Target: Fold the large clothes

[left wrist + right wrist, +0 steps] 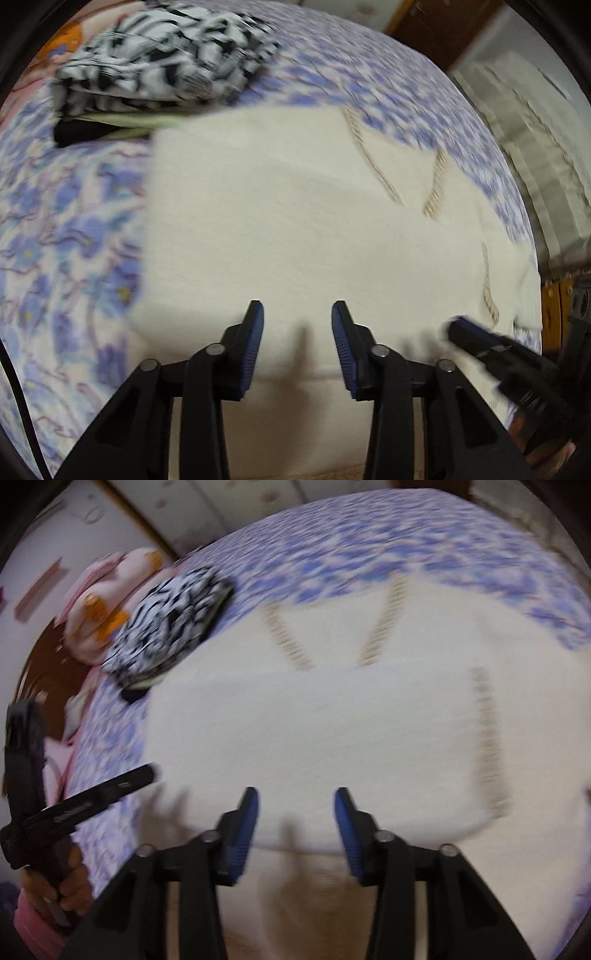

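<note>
A large cream garment point(280, 221) with tan braided trim lies partly folded on a bed with a blue floral sheet point(66, 229). It also shows in the right wrist view point(314, 731). My left gripper point(297, 314) is open and empty, just above the garment's near part. My right gripper point(295, 799) is open and empty over the same near edge. The right gripper shows blurred at the lower right of the left wrist view point(480, 343). The left gripper shows at the left of the right wrist view point(92, 794).
A folded black-and-white patterned garment point(166, 55) lies on the bed at the far left, also seen in the right wrist view point(170, 624). Pink and orange pillows point(110, 602) lie beyond it. A wooden frame point(554, 317) and wall stand to the right.
</note>
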The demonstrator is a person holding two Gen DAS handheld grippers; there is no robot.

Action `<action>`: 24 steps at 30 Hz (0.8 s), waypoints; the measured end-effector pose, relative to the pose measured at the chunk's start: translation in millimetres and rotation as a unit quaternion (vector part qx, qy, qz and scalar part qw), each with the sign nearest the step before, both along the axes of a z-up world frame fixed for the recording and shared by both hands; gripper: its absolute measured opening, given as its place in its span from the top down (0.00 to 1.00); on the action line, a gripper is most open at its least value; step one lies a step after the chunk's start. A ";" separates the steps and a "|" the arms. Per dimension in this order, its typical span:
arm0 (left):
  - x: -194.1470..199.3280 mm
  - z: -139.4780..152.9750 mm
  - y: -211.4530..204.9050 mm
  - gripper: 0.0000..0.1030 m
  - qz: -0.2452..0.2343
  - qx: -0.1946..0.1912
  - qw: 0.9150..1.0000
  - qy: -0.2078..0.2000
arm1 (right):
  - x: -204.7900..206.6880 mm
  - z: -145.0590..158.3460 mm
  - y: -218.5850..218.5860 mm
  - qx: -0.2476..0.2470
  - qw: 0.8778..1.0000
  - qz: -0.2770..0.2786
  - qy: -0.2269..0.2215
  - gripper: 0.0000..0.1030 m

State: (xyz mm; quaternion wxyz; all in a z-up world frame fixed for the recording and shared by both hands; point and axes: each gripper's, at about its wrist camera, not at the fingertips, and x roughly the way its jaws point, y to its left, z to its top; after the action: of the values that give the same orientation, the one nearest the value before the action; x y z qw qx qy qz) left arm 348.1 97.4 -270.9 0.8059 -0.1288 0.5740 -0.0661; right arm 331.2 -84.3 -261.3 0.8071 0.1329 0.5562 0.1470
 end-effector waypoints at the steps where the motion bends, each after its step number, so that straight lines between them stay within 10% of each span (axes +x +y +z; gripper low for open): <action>1: 0.4 -5.3 -5.5 0.82 -0.003 -0.001 1.000 0.010 | -0.1 -5.8 10.9 0.014 1.000 0.008 0.004 0.87; 10: -7.4 -49.2 6.1 0.92 0.014 0.013 0.998 0.064 | 12.1 -53.7 48.5 -0.003 0.997 0.066 0.029 1.00; 24: -19.4 -30.0 95.7 0.93 0.121 0.051 0.990 0.042 | -24.5 -37.5 -109.3 -0.112 0.986 -0.112 0.045 1.00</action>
State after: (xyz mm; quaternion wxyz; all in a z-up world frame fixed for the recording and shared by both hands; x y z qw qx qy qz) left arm 328.6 193.1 -300.9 0.7886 -0.1591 0.5902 0.0665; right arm 306.7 -193.6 -298.8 0.8022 0.1103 0.5866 -0.0138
